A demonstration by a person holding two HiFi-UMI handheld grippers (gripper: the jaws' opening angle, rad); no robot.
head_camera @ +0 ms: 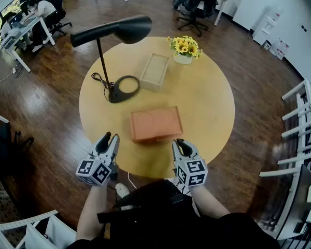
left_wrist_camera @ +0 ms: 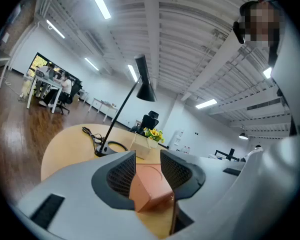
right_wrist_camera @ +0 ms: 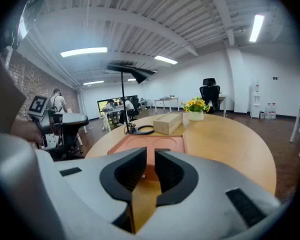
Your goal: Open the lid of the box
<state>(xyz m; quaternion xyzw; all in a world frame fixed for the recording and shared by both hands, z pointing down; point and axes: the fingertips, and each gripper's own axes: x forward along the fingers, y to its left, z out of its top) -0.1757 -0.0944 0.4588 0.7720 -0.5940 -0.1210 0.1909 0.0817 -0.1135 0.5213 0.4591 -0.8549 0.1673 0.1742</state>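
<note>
A flat terracotta box [head_camera: 155,123] with its lid down lies near the front of the round wooden table [head_camera: 212,102]. My left gripper [head_camera: 110,139] hovers just off the box's front left corner, its jaws wide open. In the left gripper view that box corner [left_wrist_camera: 150,186] shows in the gap of the left gripper [left_wrist_camera: 147,166], untouched by the pads. My right gripper [head_camera: 180,143] sits at the box's front right corner. In the right gripper view the right gripper [right_wrist_camera: 150,166] has only a narrow gap with nothing in it, and the box [right_wrist_camera: 150,145] lies just ahead.
A black desk lamp [head_camera: 114,32] stands at the table's left with its ring base [head_camera: 125,88] and cord. Behind the terracotta box lie a pale wooden box [head_camera: 154,71] and a pot of yellow flowers [head_camera: 184,48]. White racks [head_camera: 306,118] stand at the right.
</note>
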